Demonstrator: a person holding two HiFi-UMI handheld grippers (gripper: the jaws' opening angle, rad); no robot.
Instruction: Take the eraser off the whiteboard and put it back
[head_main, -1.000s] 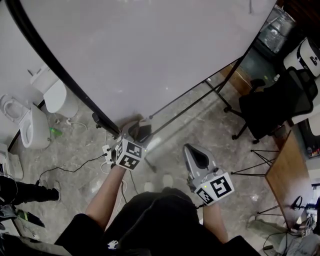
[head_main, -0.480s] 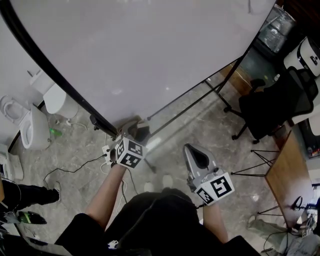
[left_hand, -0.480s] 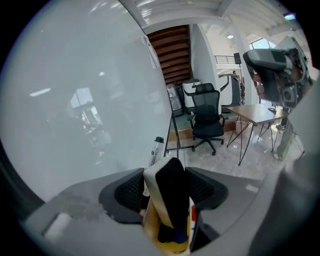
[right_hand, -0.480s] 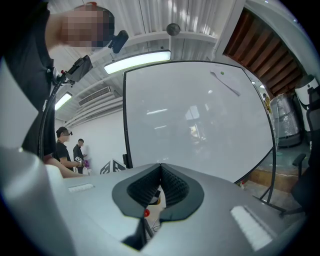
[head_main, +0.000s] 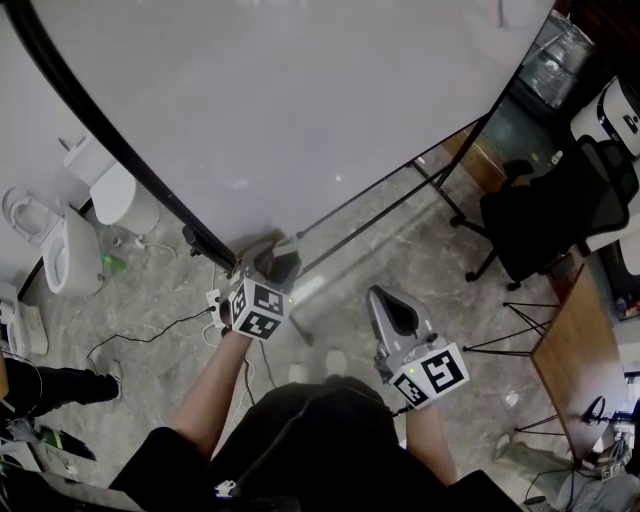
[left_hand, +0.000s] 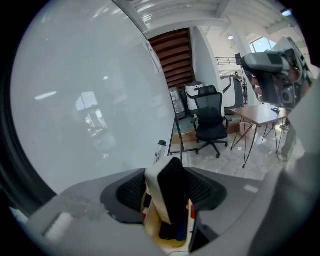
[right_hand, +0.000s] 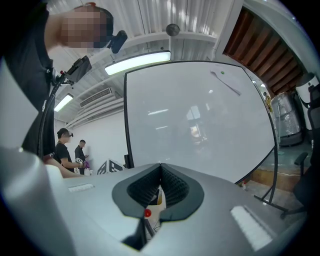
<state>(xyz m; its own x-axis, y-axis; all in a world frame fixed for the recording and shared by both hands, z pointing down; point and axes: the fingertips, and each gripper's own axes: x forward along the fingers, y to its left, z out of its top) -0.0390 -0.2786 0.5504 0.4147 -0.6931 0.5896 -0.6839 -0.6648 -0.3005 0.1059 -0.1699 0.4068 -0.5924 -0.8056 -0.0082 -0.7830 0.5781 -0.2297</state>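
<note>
The eraser (left_hand: 170, 195), cream-bodied with a black felt face, stands between the jaws of my left gripper (left_hand: 167, 175). Those jaws are closing and both pads touch its sides. In the head view the left gripper (head_main: 275, 262) sits at the lower edge of the whiteboard (head_main: 300, 100), with the eraser (head_main: 286, 264) dark at its tip. The board (left_hand: 75, 100) fills the left of the left gripper view. My right gripper (head_main: 392, 302) hangs apart, lower right, away from the board. Its ribbed pads meet at the tip with nothing between them (right_hand: 161, 170), facing the whiteboard (right_hand: 195, 125).
The board's black stand legs (head_main: 440, 190) run over the marble floor. A black office chair (head_main: 550, 215) and a wooden table (head_main: 575, 350) stand at the right. White toilets (head_main: 70, 250) and a cable (head_main: 150, 335) lie at the left. Two people (right_hand: 62, 150) stand beyond the board's left edge.
Both grippers stay where they were at the board's lower edge. Only a bystander's legs at the far left have shifted.
</note>
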